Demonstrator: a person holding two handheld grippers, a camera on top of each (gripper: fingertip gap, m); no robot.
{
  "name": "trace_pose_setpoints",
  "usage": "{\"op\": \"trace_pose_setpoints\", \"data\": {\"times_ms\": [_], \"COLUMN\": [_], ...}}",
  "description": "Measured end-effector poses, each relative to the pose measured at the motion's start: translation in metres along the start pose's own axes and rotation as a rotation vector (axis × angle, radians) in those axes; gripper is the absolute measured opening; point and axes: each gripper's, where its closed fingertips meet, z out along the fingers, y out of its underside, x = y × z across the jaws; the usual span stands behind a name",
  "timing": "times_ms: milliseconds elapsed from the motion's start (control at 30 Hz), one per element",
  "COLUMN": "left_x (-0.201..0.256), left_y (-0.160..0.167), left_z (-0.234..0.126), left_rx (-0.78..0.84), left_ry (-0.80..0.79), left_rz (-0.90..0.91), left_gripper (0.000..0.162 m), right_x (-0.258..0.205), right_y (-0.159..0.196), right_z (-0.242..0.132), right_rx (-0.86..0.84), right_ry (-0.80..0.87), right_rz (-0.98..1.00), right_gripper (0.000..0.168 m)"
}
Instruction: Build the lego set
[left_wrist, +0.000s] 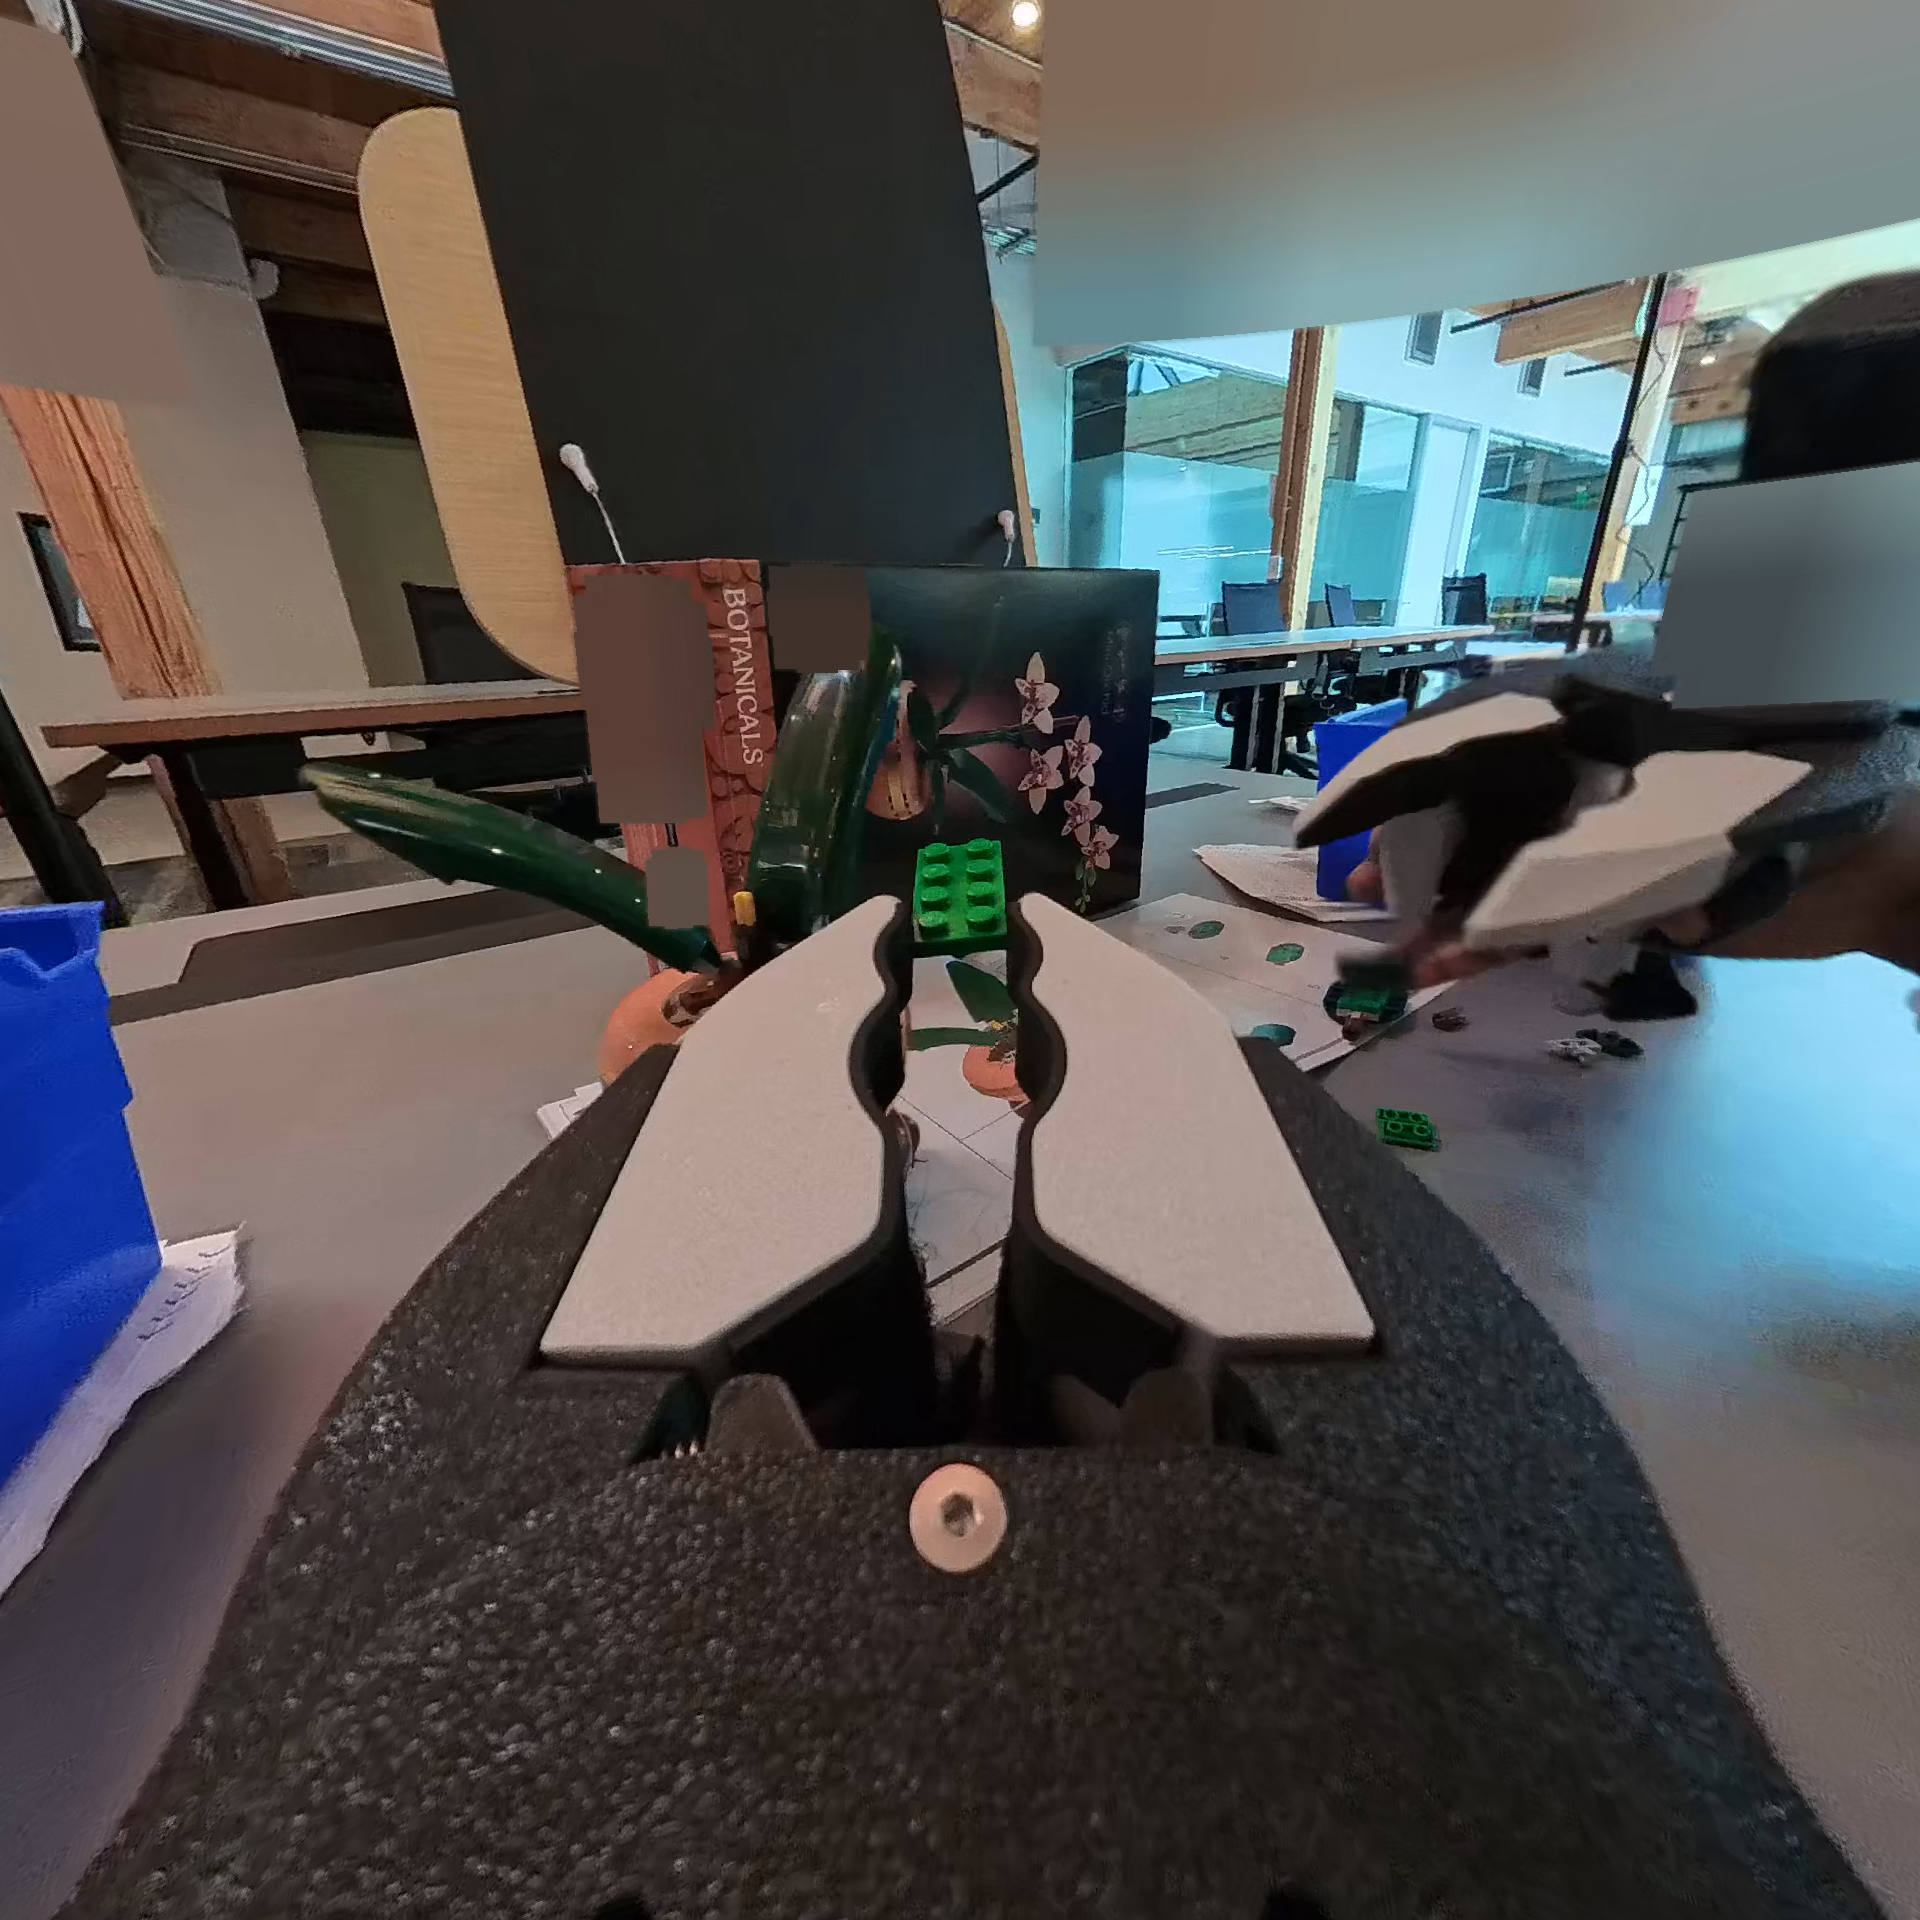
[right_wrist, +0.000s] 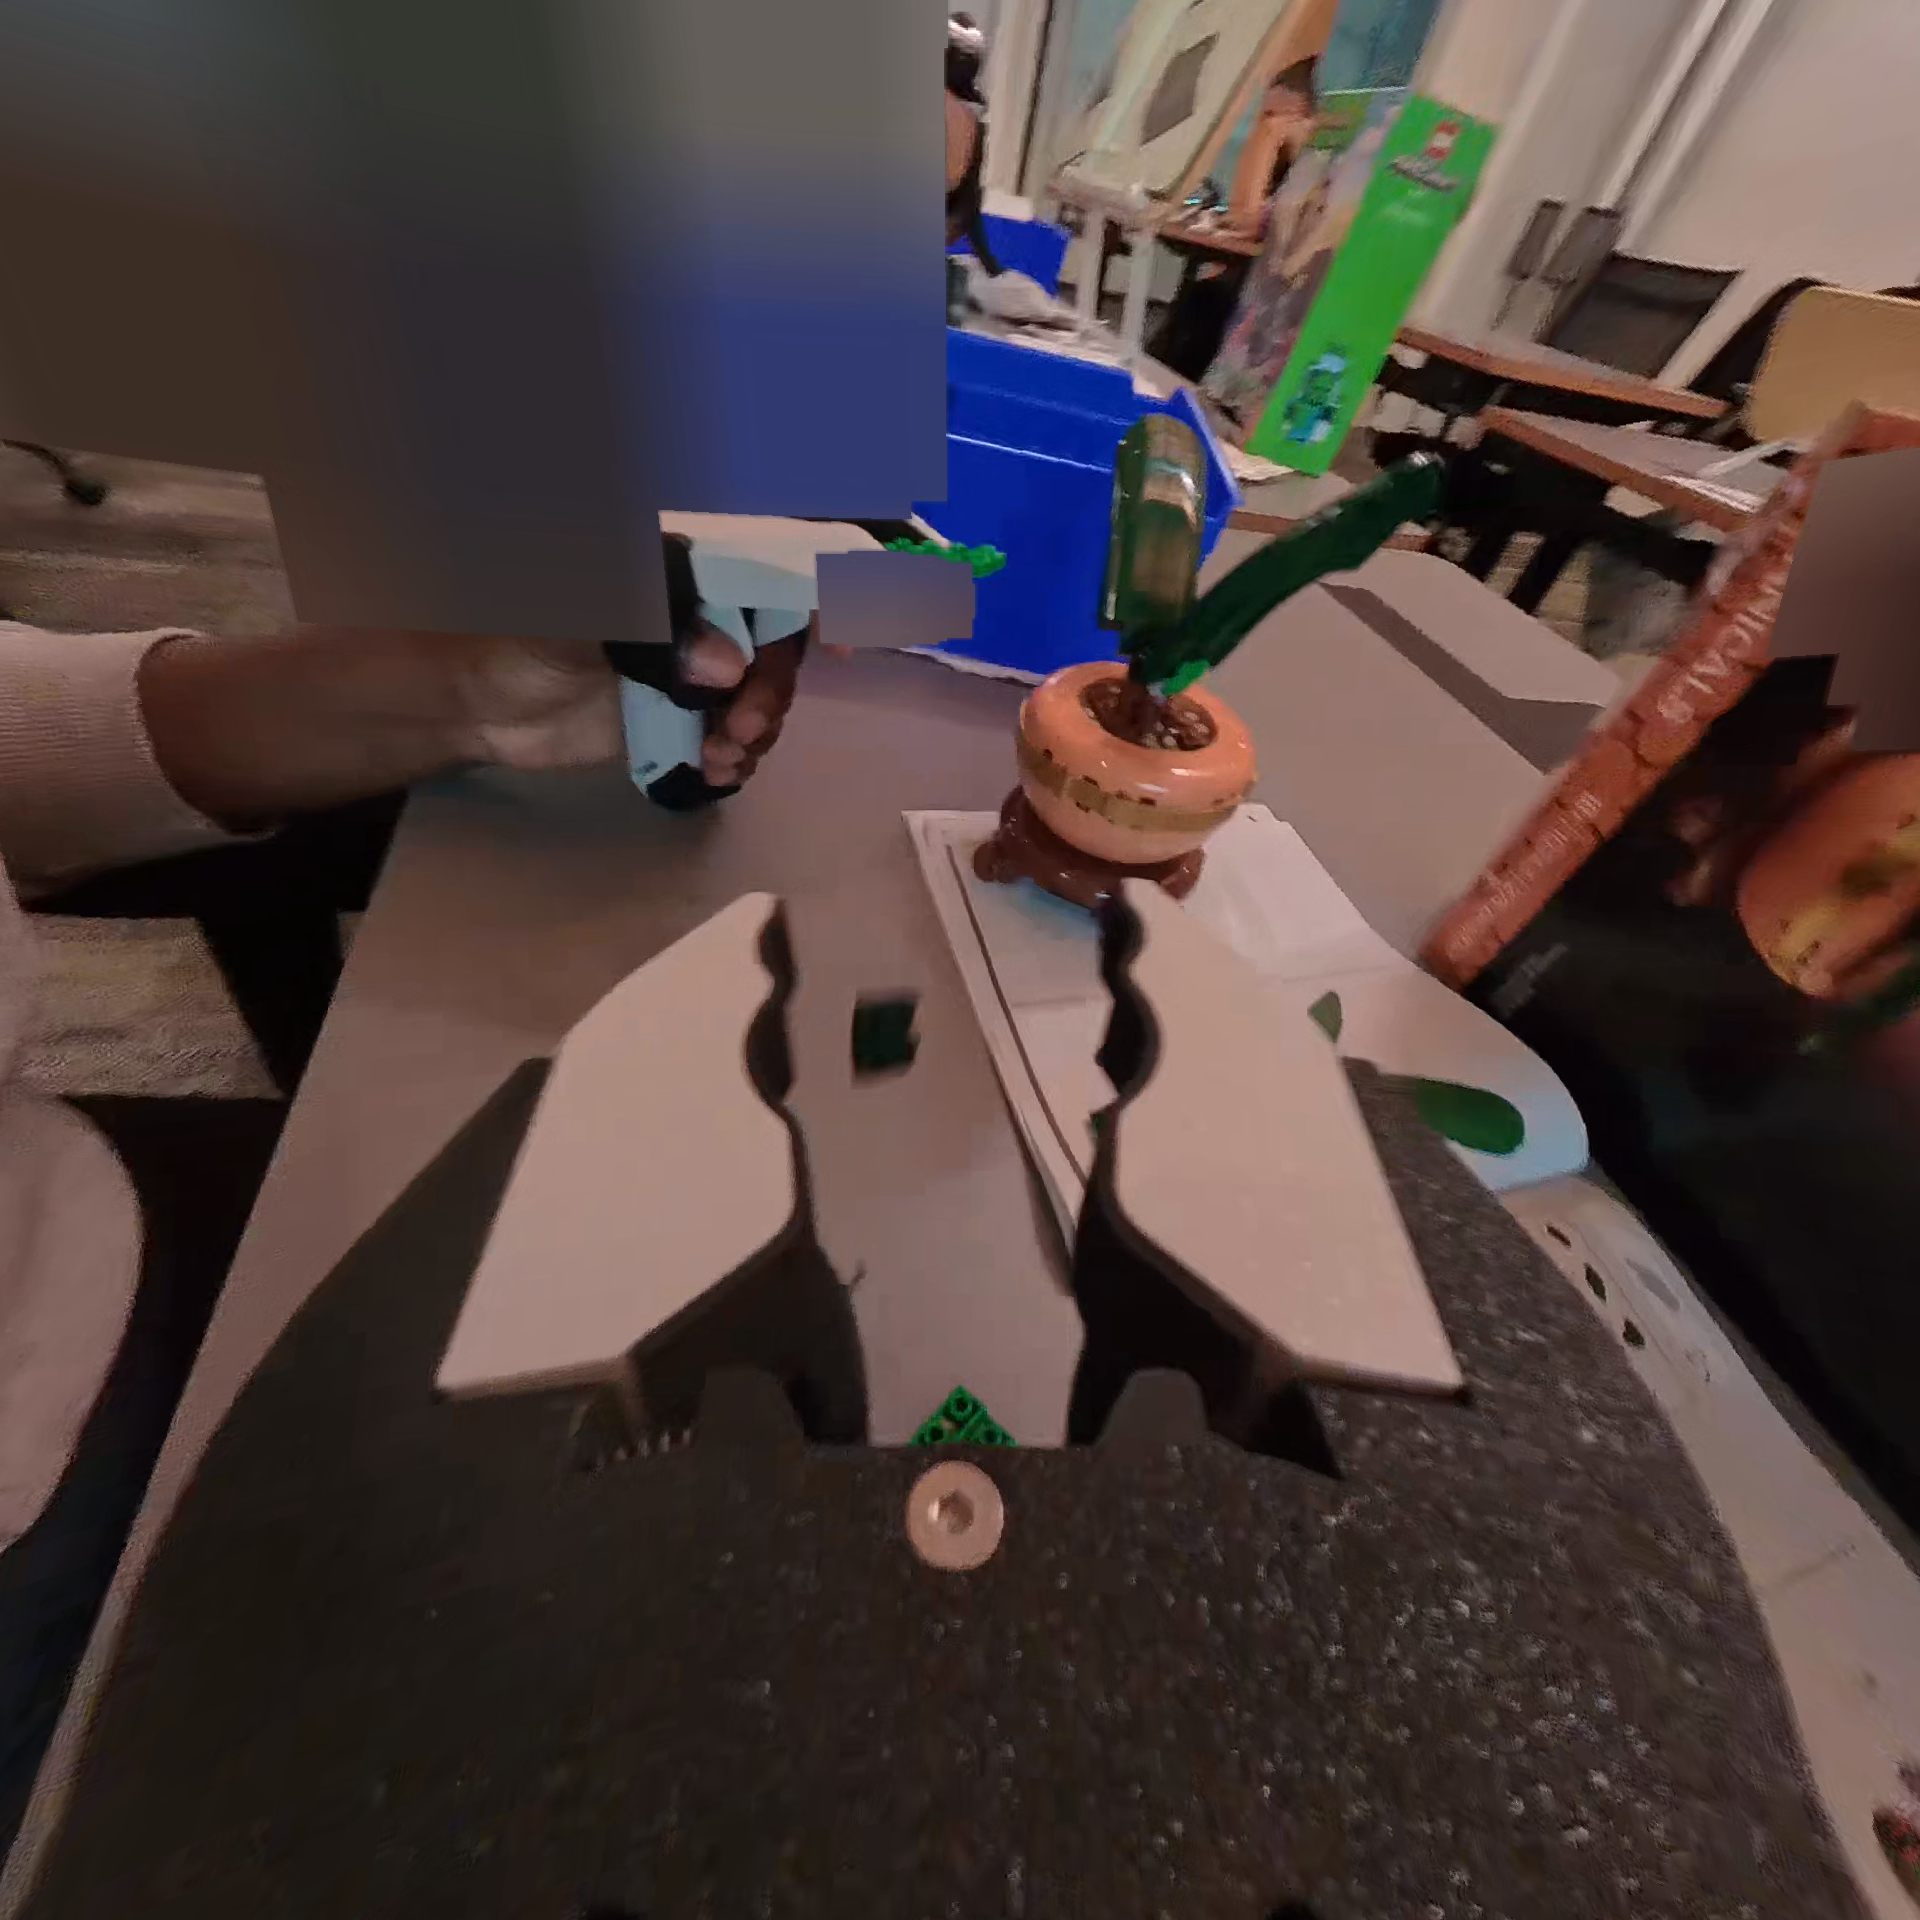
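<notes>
My left gripper (left_wrist: 961, 930) is shut on a bright green studded plate (left_wrist: 958, 894), held above the table at its fingertips; the plate also shows in the right wrist view (right_wrist: 945, 556). My right gripper (right_wrist: 951, 940) is open and low over the table, with a small dark green piece (right_wrist: 883, 1034) lying between its fingers, untouched. In the left wrist view the right gripper (left_wrist: 1387, 883) hovers over that piece (left_wrist: 1366, 1000). The terracotta pot model (right_wrist: 1132, 769) with dark green leaves (right_wrist: 1299, 582) stands on the instruction booklet (right_wrist: 1039, 997).
The set's box (left_wrist: 987, 727) stands behind the pot. A small green plate (left_wrist: 1408, 1127) and a few tiny dark parts (left_wrist: 1590, 1044) lie on the grey table (left_wrist: 1558, 1247). A blue bin (left_wrist: 52, 1143) is at the left, and another blue bin (right_wrist: 1039, 468) is behind.
</notes>
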Motion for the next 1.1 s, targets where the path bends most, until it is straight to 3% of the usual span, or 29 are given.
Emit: {"op": "trace_pose_setpoints", "data": {"times_ms": [100, 167, 200, 367, 400, 467, 533, 600, 633, 700, 767, 800, 867, 1033, 1100], "left_x": [0.003, 0.003, 0.003, 0.002, 0.002, 0.003, 0.004, 0.006, 0.006, 0.008, 0.008, 0.009, 0.010, 0.010, 0.010], "left_y": [0.001, 0.000, 0.000, -0.002, -0.002, -0.003, -0.003, -0.003, -0.003, -0.003, -0.004, -0.004, -0.004, -0.005, -0.005], "left_z": [0.002, 0.003, 0.003, 0.001, 0.001, 0.001, 0.001, 0.001, 0.001, 0.002, 0.002, 0.002, 0.003, 0.000, 0.000], "left_rx": [-0.002, -0.001, 0.002, 0.020, 0.022, 0.027, 0.034, 0.034, 0.033, 0.033, 0.033, 0.033, 0.038, 0.043, 0.047], "left_ry": [0.002, 0.002, 0.002, 0.001, 0.004, 0.009, 0.016, 0.022, 0.023, 0.030, 0.034, 0.036, 0.041, 0.048, 0.050], "left_rz": [0.022, 0.035, 0.036, 0.018, 0.015, 0.011, 0.011, 0.016, 0.018, 0.020, 0.022, 0.022, 0.019, 0.006, -0.002], "left_gripper": [0.016, 0.016, 0.016, 0.015, 0.016, 0.016, 0.015, 0.016, 0.016, 0.016, 0.016, 0.016, 0.016, 0.016, 0.016], "right_x": [0.010, 0.017, 0.019, 0.037, 0.038, 0.025, 0.015, 0.012, 0.015, 0.022, 0.029, 0.032, 0.040, 0.041, 0.045], "right_y": [-0.007, -0.031, -0.044, -0.086, -0.089, -0.109, -0.126, -0.134, -0.134, -0.122, -0.078, -0.048, 0.001, 0.063, 0.079], "right_z": [-0.007, -0.018, -0.025, -0.071, -0.077, -0.096, -0.122, -0.141, -0.134, -0.098, -0.047, -0.027, -0.002, 0.029, 0.034], "right_rx": [0.106, 0.302, 0.398, 0.750, 0.768, 0.924, 1.134, 1.259, 1.188, 0.880, 0.433, 0.212, -0.083, -0.392, -0.488], "right_ry": [0.123, 0.177, 0.180, 0.297, 0.305, 0.163, 0.031, 0.156, 0.207, 0.222, 0.177, 0.134, 0.075, -0.062, -0.079], "right_rz": [0.068, 0.157, 0.209, 0.272, 0.289, 0.286, 0.221, 0.001, -0.048, -0.109, -0.177, -0.189, -0.191, -0.178, -0.167], "right_gripper": [0.096, 0.135, 0.146, 0.144, 0.124, 0.063, 0.047, 0.030, 0.022, 0.012, 0.020, 0.032, 0.037, 0.043, 0.034]}}
